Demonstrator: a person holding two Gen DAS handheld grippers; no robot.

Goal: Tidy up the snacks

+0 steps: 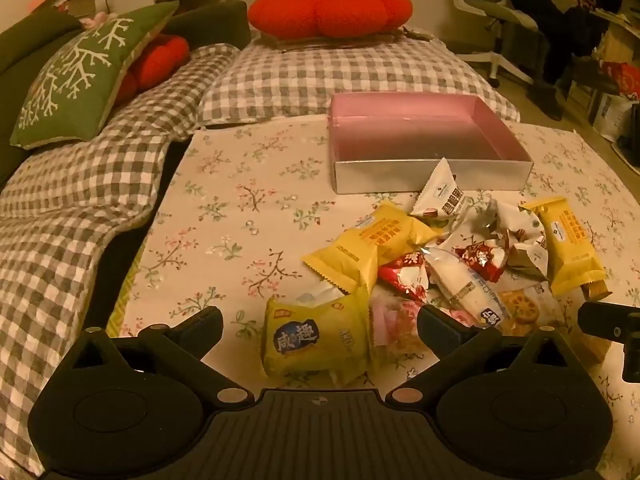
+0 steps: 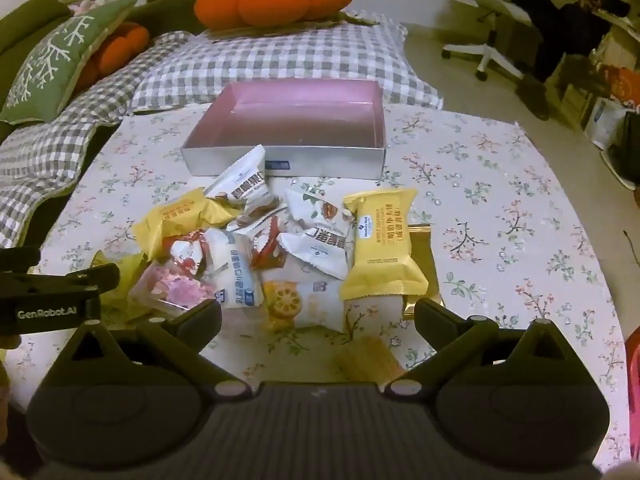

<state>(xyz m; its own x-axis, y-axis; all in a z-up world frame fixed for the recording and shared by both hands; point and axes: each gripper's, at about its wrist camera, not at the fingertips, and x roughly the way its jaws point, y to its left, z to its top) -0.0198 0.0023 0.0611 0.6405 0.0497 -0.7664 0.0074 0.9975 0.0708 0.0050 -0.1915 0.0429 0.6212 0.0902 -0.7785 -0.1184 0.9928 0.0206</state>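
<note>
nothing's packed yet: your pink box (image 2: 300, 120) sits empty, the snack pile (image 2: 280, 248) heaped just in front of it, left claw (image 1: 320, 324) and right claw (image 2: 318, 312) both spread, holding nothing.

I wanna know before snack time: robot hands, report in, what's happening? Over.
Left gripper open over yellow packet; right gripper open, empty. Snacks piled before box. Box empty. Path clear.
</note>
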